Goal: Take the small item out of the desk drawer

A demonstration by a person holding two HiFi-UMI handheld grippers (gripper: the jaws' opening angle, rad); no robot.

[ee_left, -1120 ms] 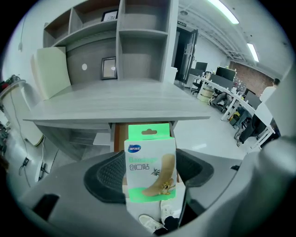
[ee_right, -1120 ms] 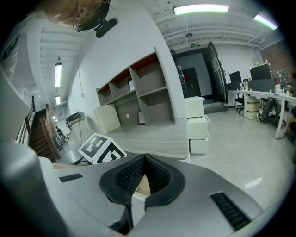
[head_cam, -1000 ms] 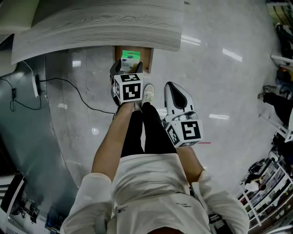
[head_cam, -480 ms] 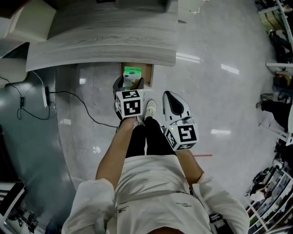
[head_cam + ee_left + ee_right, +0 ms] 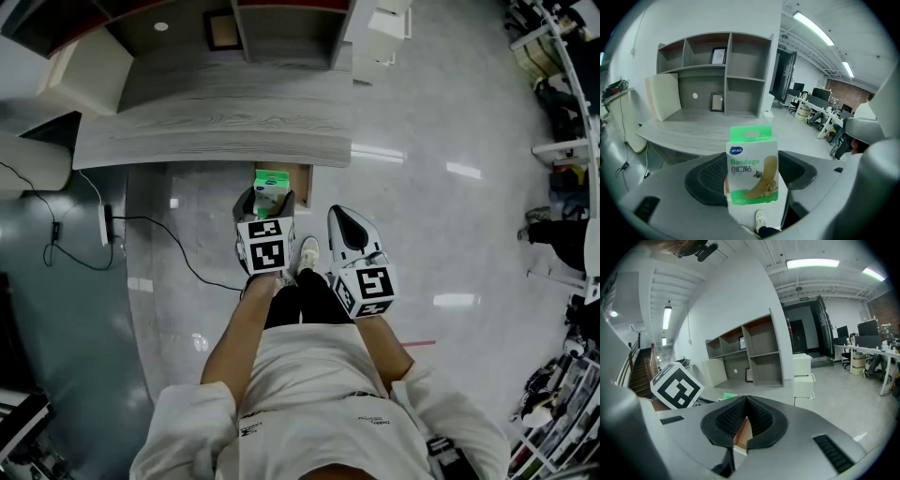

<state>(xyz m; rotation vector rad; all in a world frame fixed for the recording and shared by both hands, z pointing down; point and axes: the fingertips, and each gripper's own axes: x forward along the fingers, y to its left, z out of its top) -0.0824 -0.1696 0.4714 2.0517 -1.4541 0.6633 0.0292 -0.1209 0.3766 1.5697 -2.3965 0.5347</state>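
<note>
A small green and white bandage box [image 5: 752,171] stands upright between the dark pads [image 5: 708,180] of my left gripper [image 5: 752,164], which is shut on it and holds it in the air. In the head view the bandage box [image 5: 271,182] and the left gripper [image 5: 268,199] hang over the open wooden drawer [image 5: 302,172] under the desk's front edge. My right gripper [image 5: 339,214] is beside it on the right, over the floor. In the right gripper view the right gripper [image 5: 746,402] is shut with its pads together and nothing in them.
The grey wood desk [image 5: 216,131] bears a shelf unit [image 5: 717,70] and a leaning white board [image 5: 663,96]. A black cable [image 5: 169,244] and a power strip [image 5: 103,225] lie on the floor at the left. The person's shoe [image 5: 307,251] is below the drawer. Office desks stand at the far right.
Both grippers have come up and the head view has pulled back, so more of the desk top and the shelf shows. The bandage box stays in the left gripper's jaws.
</note>
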